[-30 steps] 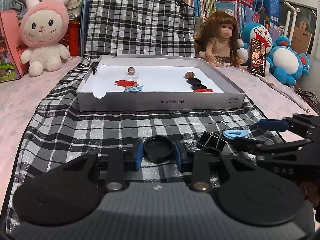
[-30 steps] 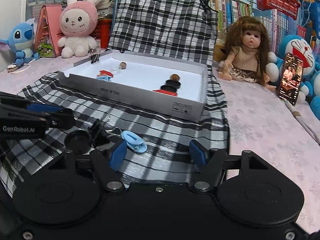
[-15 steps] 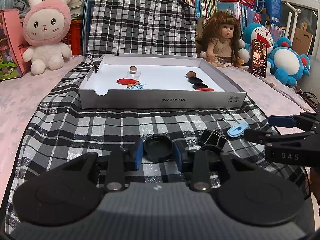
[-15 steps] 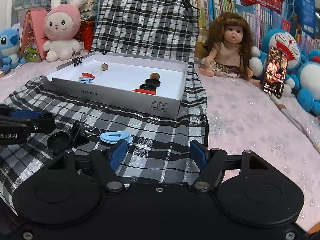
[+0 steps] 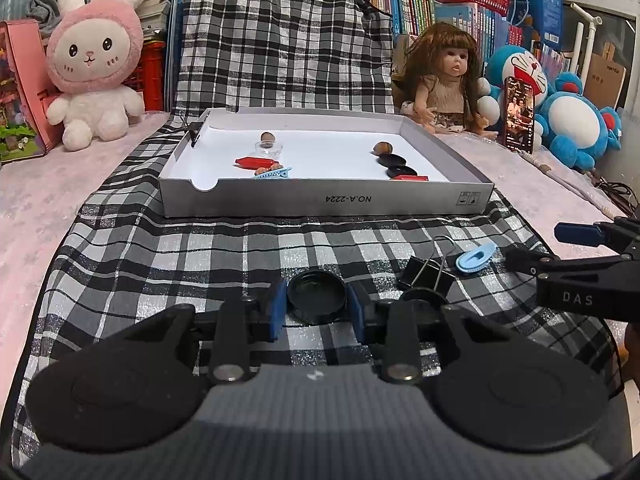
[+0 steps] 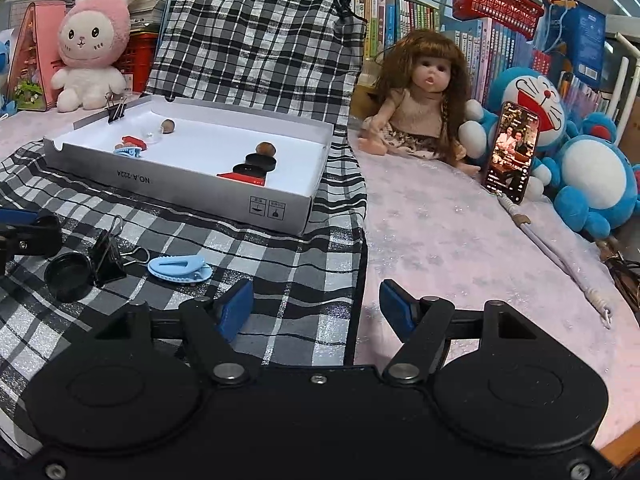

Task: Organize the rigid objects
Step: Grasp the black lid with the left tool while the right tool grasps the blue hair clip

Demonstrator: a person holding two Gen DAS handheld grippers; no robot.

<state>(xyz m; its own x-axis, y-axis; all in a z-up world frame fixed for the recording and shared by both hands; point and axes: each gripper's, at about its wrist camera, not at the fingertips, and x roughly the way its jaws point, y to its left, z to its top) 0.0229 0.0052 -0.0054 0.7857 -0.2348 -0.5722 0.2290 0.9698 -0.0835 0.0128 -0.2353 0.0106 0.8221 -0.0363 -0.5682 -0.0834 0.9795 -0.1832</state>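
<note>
My left gripper (image 5: 317, 307) is shut on a round black cap (image 5: 317, 295) just above the checked cloth. To its right on the cloth lie a second black cap (image 6: 68, 276), a black binder clip (image 5: 426, 272) and a light blue hair clip (image 5: 475, 256); the binder clip (image 6: 106, 258) and the blue clip (image 6: 180, 269) also show in the right wrist view. My right gripper (image 6: 316, 309) is open and empty, right of the blue clip. The white box (image 5: 324, 202) ahead holds red and blue clips, black caps, nuts and a small glass jar.
A pink bunny plush (image 5: 94, 64) sits at the far left, a doll (image 5: 448, 84), a standing phone (image 6: 512, 152) and blue plush toys (image 6: 592, 176) at the right. A cable (image 6: 560, 264) runs over the pink surface. A checked cushion (image 5: 280, 48) stands behind the box.
The left gripper with the black cap has barely moved. The right gripper has drawn back to the right, away from the blue hair clip, and stays open.
</note>
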